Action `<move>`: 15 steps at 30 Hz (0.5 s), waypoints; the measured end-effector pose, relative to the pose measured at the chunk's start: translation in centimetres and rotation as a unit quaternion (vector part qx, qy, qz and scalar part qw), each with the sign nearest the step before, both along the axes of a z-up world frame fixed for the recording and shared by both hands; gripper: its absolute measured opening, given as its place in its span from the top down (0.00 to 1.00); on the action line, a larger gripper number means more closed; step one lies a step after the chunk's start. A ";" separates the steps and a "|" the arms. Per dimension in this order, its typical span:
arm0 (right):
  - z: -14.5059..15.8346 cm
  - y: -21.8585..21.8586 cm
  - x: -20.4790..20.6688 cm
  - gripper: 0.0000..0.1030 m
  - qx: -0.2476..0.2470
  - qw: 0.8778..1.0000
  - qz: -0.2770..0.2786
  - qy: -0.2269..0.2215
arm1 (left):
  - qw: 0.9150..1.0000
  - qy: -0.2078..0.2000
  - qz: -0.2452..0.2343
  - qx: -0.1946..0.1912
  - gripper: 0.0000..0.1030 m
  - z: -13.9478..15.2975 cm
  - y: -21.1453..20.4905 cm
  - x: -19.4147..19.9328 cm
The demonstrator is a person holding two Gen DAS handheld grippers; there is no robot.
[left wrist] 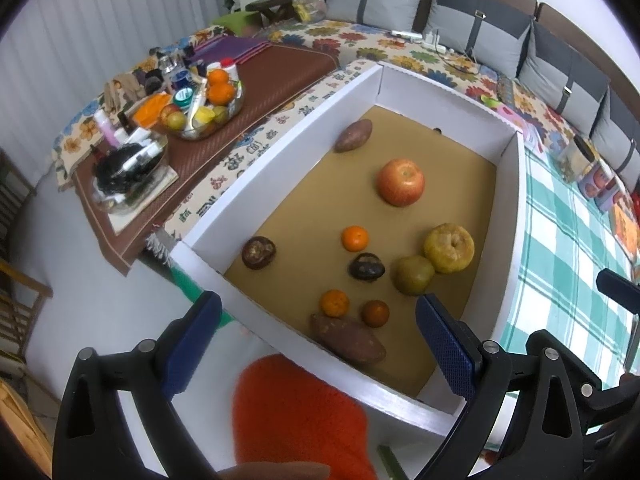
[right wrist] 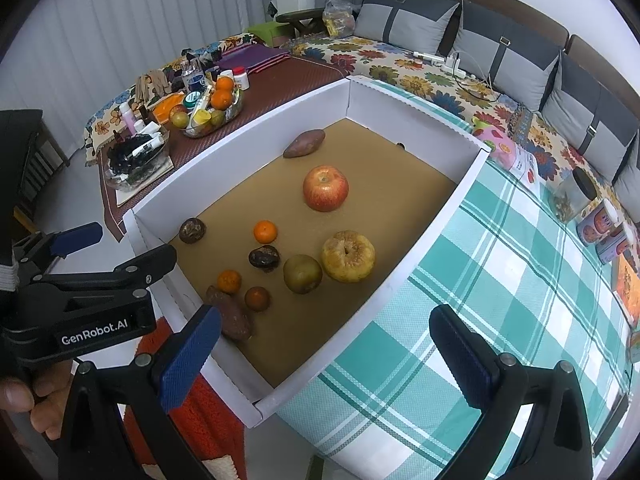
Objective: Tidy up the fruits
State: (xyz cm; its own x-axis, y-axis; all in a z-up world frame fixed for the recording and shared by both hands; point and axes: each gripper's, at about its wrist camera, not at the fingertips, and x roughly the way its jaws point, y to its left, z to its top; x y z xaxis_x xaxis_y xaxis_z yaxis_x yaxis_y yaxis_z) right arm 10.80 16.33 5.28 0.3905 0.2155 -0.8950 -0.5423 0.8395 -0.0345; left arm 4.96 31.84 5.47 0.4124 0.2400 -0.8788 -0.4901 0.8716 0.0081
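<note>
Left wrist view: left gripper [left wrist: 318, 340] spread wide, empty, above the near wall of the box [left wrist: 280, 140]; sweet potato [left wrist: 348, 338] lies inside by that wall, long axis slanting left-right | Right wrist view: right gripper [right wrist: 324, 356] spread wide, empty, over the box corner; apple [right wrist: 325, 188] mid-box, stem up.

White vertical blinds [right wrist: 120, 28], grey-cushioned sofa [right wrist: 500, 52] — floral cover [right wrist: 400, 68], brown low table [left wrist: 276, 76]

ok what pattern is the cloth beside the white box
A teal-green and white check cloth, to the right of the white box; clearest in the right wrist view.
</note>
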 end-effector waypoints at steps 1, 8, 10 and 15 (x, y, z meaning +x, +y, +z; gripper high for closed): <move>0.0 0.0 0.0 0.00 0.000 1.000 0.000 0.000 | 1.000 -0.001 0.000 -0.001 0.04 0.0 0.0 0.0; -0.2 -0.1 -0.2 0.00 -0.001 1.000 -0.001 0.001 | 1.000 -0.002 -0.004 0.003 0.04 0.0 0.0 0.1; -0.2 -0.1 -0.1 0.00 -0.001 1.000 0.000 0.001 | 1.000 -0.002 -0.008 0.003 0.04 0.0 -0.1 0.3; -0.2 -0.1 0.0 0.00 0.001 1.000 0.000 0.002 | 1.000 -0.010 -0.015 -0.001 0.04 0.2 -0.2 0.2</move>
